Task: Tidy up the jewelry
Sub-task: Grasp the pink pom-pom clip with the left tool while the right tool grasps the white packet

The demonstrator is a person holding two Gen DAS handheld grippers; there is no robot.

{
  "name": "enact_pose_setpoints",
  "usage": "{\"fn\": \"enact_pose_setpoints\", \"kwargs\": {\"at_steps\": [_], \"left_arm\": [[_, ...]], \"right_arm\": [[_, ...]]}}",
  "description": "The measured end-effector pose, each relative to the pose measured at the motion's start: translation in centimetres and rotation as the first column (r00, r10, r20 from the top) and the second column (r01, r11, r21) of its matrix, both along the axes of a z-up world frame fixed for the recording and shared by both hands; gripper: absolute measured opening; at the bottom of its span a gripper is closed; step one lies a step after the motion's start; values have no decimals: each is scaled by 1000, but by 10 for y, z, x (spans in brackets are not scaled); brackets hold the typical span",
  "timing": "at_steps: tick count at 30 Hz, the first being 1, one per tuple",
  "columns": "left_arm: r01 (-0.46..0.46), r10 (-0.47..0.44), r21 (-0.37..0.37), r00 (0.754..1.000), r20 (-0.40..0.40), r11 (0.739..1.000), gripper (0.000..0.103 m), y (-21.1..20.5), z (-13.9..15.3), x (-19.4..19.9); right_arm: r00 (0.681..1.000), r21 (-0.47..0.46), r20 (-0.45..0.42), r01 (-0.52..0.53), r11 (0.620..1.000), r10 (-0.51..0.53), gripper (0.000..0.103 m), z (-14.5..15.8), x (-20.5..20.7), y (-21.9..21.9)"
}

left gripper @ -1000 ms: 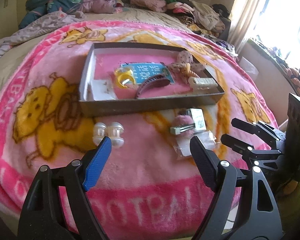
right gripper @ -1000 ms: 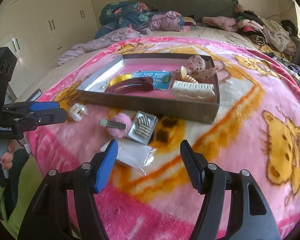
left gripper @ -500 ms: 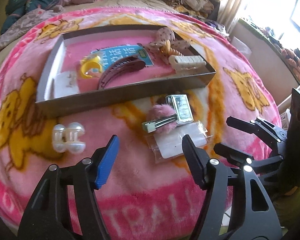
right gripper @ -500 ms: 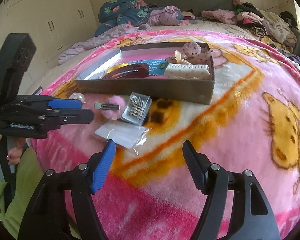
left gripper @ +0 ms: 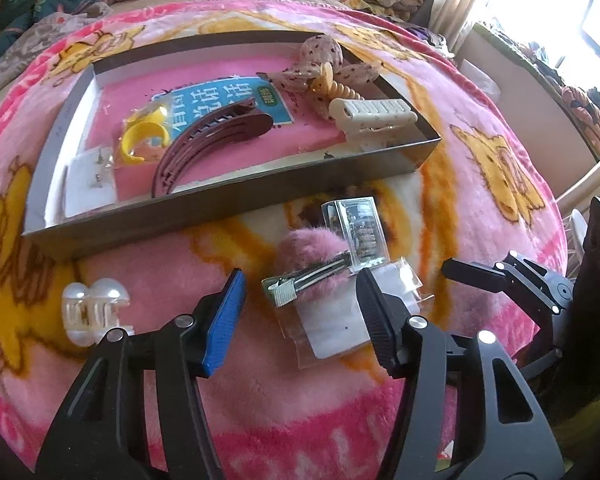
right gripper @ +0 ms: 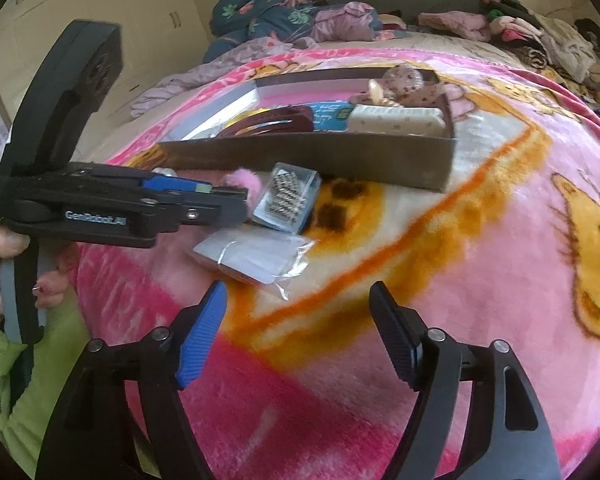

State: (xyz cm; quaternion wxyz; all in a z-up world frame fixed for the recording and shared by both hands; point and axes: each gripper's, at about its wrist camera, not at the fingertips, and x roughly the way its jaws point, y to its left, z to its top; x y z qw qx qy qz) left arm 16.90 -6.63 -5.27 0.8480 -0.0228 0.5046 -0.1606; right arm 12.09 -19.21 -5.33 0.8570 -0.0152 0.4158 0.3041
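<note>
A shallow grey box (left gripper: 228, 196) on the pink blanket holds a maroon hair clip (left gripper: 212, 136), a yellow ring (left gripper: 140, 140), a cream claw clip (left gripper: 372, 114) and a spotted bow (left gripper: 324, 52). In front of it lie a pink fluffy hair clip (left gripper: 308, 256), a clear case of small pieces (left gripper: 360, 228), a clear bag (left gripper: 340, 320) and a pearl claw clip (left gripper: 88, 308). My left gripper (left gripper: 300, 320) is open, its fingers either side of the fluffy clip and bag. My right gripper (right gripper: 296, 328) is open and empty, just short of the bag (right gripper: 256, 252).
The pink cartoon blanket (right gripper: 500, 240) covers a bed. Piled clothes (right gripper: 300, 16) lie at the far end. White cupboards (right gripper: 80, 20) stand to the left, a bright window (left gripper: 560, 20) to the right. A hand holds the left gripper's handle (right gripper: 4, 248).
My left gripper has moved forward and right, from near the pearl clip to around the fluffy clip and bag. The right gripper has edged closer to the bag. Both stayed open.
</note>
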Motion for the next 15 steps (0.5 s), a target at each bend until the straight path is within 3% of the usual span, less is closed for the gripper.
{"fn": "enact_pose_setpoints", "kwargs": {"at_steps": [2,8,9,15], "left_arm": [[2,-3,-10,1000,-5,1000,44,0,-3,2],[16,-17,-47,1000,-3,999,31,3,-1,6],[18,-18,-50,1000,-2,999,23,3,-1,6],[13,-12,-55,1000,16,998,23,11,7,3]], "right_arm": [[1000,-2,11,-18,1000,18,82,-1,1,5],[997,-19,26,-72,997,72,82,-3,11,25],[997,-24,27,-77,997,78,82,-4,13,28],[993,-49,47,-102,994,104,82,-8,17,45]]}}
